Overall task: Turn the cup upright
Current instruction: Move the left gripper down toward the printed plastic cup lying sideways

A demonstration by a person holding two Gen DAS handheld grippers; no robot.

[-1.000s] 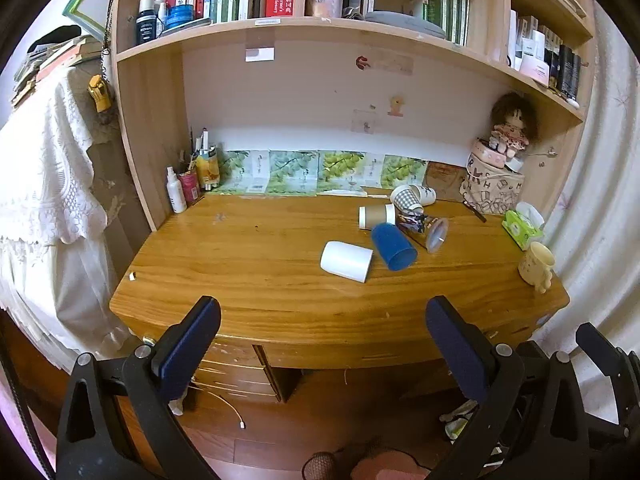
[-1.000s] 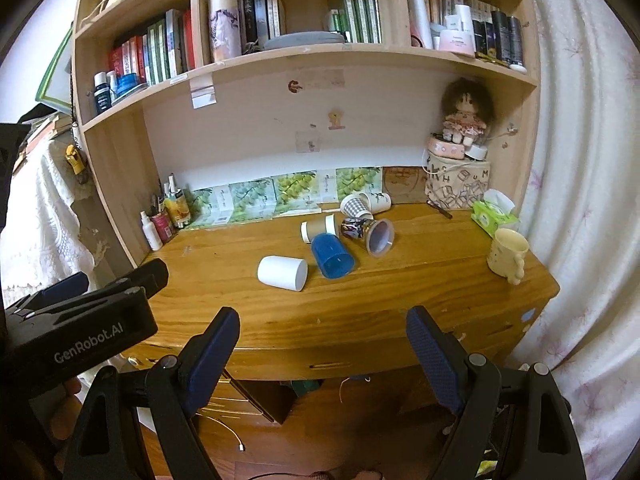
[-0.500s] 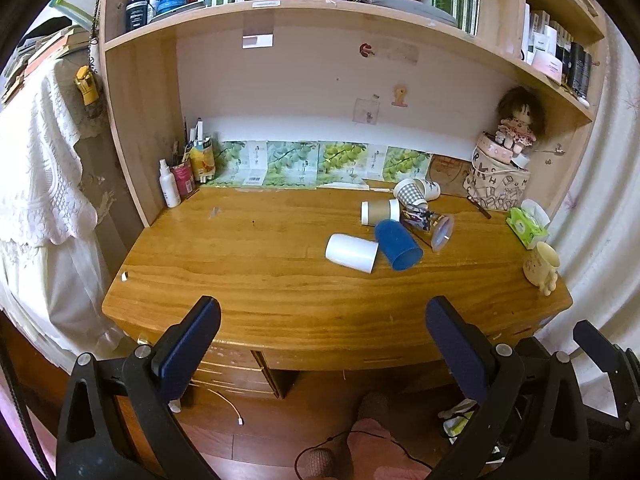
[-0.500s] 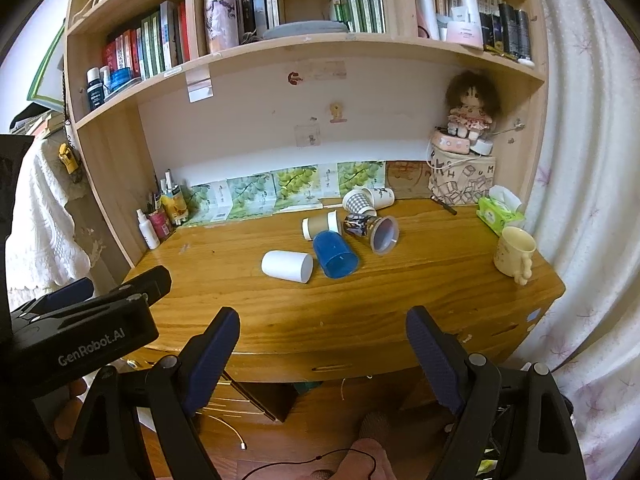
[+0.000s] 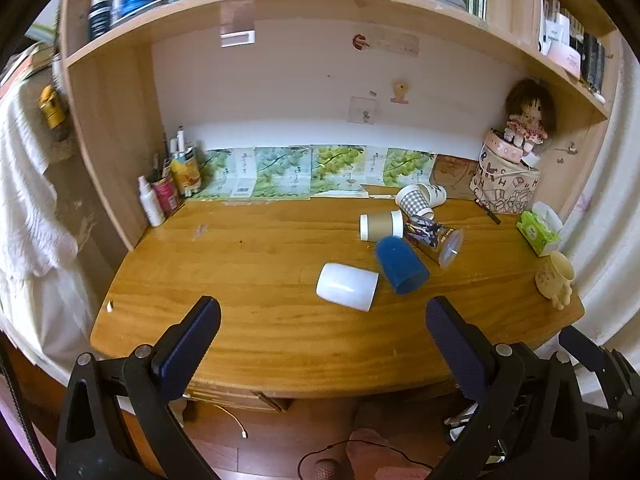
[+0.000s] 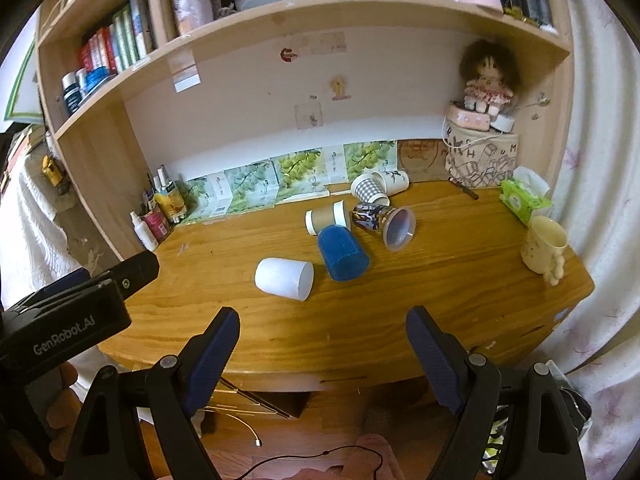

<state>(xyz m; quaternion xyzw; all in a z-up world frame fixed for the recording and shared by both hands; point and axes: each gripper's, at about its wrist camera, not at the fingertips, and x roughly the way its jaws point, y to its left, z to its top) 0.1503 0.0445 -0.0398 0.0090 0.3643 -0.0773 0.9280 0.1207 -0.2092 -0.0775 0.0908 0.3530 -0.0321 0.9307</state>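
Observation:
Several cups lie on their sides on the wooden desk (image 5: pixel 240 264): a white cup (image 5: pixel 347 286) nearest me, a blue cup (image 5: pixel 401 265), a brown paper cup (image 5: pixel 381 225), a clear patterned cup (image 5: pixel 436 238) and a checked paper cup (image 5: pixel 412 199). They also show in the right wrist view: white cup (image 6: pixel 285 278), blue cup (image 6: pixel 342 253). My left gripper (image 5: pixel 320 328) is open and empty, just before the desk's front edge. My right gripper (image 6: pixel 322 340) is open and empty, also short of the front edge.
A cream mug (image 6: pixel 544 245) stands upright at the desk's right end beside a green tissue pack (image 6: pixel 522 198). A doll on a basket (image 6: pixel 482 152) stands back right. Bottles and pens (image 5: pixel 168 188) stand back left. Shelves of books hang above.
Both grippers have moved forward and closer to the desk; the cups look larger. Nothing on the desk has moved.

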